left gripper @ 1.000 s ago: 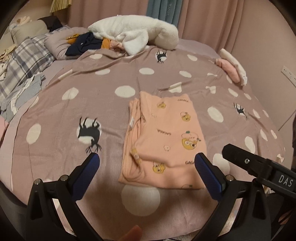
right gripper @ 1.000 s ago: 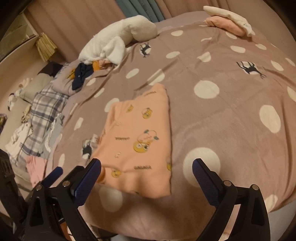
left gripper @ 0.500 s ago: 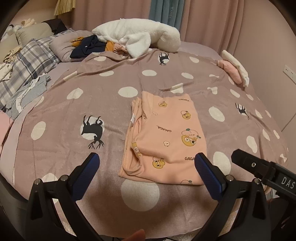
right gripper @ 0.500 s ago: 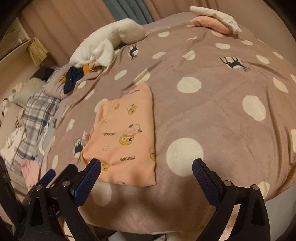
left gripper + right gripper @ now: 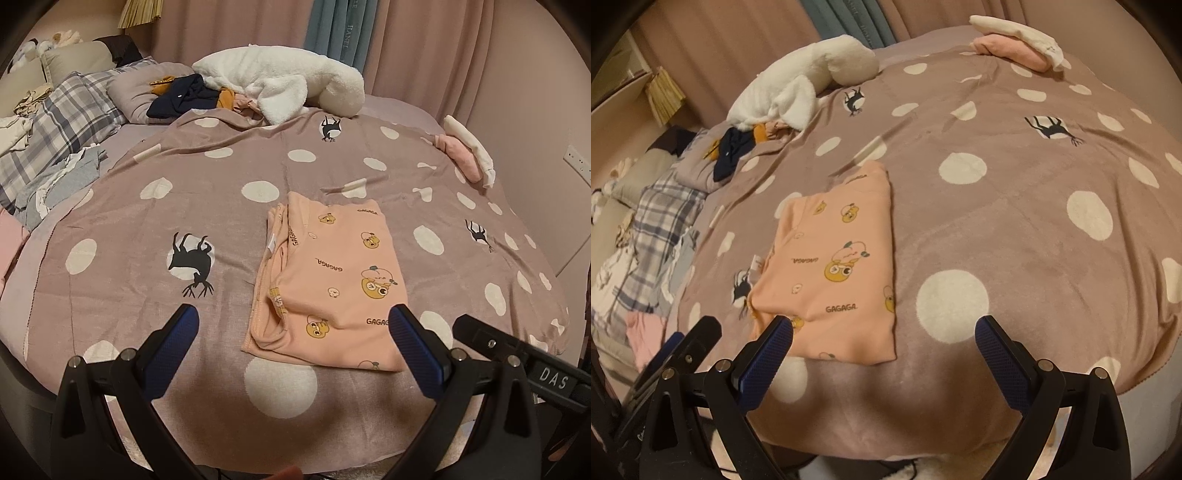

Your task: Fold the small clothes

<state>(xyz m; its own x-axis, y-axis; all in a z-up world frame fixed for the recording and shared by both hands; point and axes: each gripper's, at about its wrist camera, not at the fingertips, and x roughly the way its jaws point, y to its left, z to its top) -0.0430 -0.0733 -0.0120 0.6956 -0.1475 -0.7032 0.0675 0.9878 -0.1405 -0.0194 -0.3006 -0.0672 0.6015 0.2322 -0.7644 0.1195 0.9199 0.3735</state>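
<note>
A peach garment with bear prints [image 5: 328, 280] lies folded into a rectangle on the spotted mauve blanket [image 5: 147, 266]; it also shows in the right wrist view [image 5: 834, 266]. My left gripper [image 5: 293, 334] is open and empty, held above the bed's near edge just short of the garment. My right gripper [image 5: 882, 343] is open and empty, at the garment's near right corner. Part of the right gripper's body [image 5: 517, 350] shows at the lower right of the left wrist view.
A white plush blanket [image 5: 280, 81] and dark clothes [image 5: 184, 96] lie at the far side. Folded pink and white clothes [image 5: 469, 155] sit at the far right edge. Plaid pillow [image 5: 55, 125] and loose clothes [image 5: 55, 184] lie left. A wall stands right.
Both grippers have pulled back toward the bed's near edge and away from the folded garment, which looks smaller and farther. The garment has not moved.
</note>
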